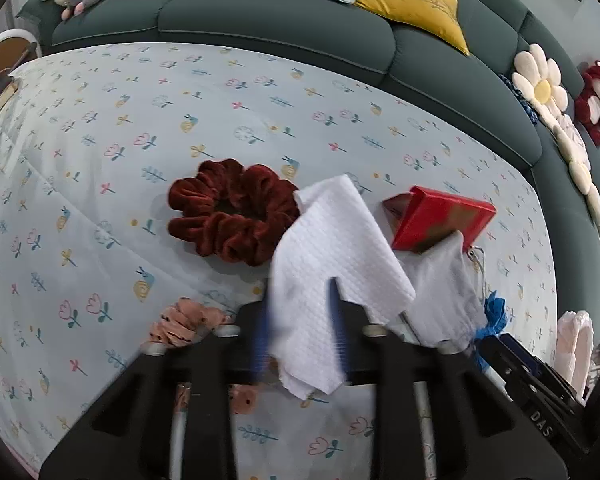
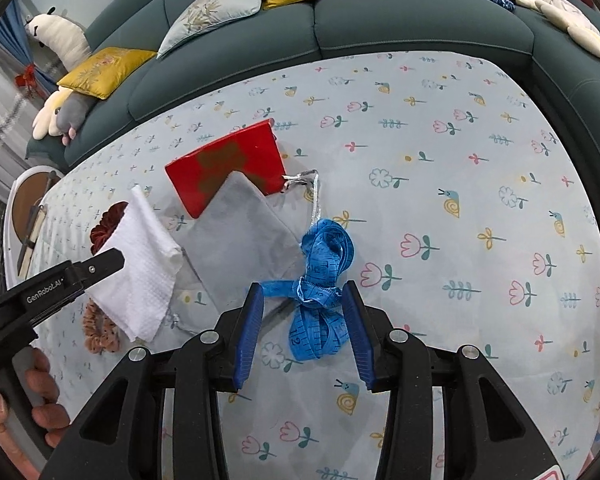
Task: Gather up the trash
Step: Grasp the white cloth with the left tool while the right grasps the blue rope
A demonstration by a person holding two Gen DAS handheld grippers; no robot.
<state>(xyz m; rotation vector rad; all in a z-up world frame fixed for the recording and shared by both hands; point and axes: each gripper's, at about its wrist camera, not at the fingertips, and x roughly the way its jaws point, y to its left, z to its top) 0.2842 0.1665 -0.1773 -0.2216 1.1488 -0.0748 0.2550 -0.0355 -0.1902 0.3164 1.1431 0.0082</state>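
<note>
Left wrist view: pale flower-printed bedsheet (image 1: 100, 128) before a dark-green padded headboard (image 1: 284, 20); left tool (image 1: 300, 344) clamped on one white embossed tissue (image 1: 324, 248); one maroon velvet scrunchie (image 1: 232, 212). Right wrist view: right tool (image 2: 300, 320), jaws apart, straddles one tangled blue measuring tape (image 2: 324, 276); one red box (image 2: 228, 164); one grey pouch (image 2: 244, 236).

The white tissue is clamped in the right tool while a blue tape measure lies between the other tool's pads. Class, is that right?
Not quite: the white tissue is in the left tool, as the right wrist view shows. The blue tape measure lies between the right tool pads.
</note>
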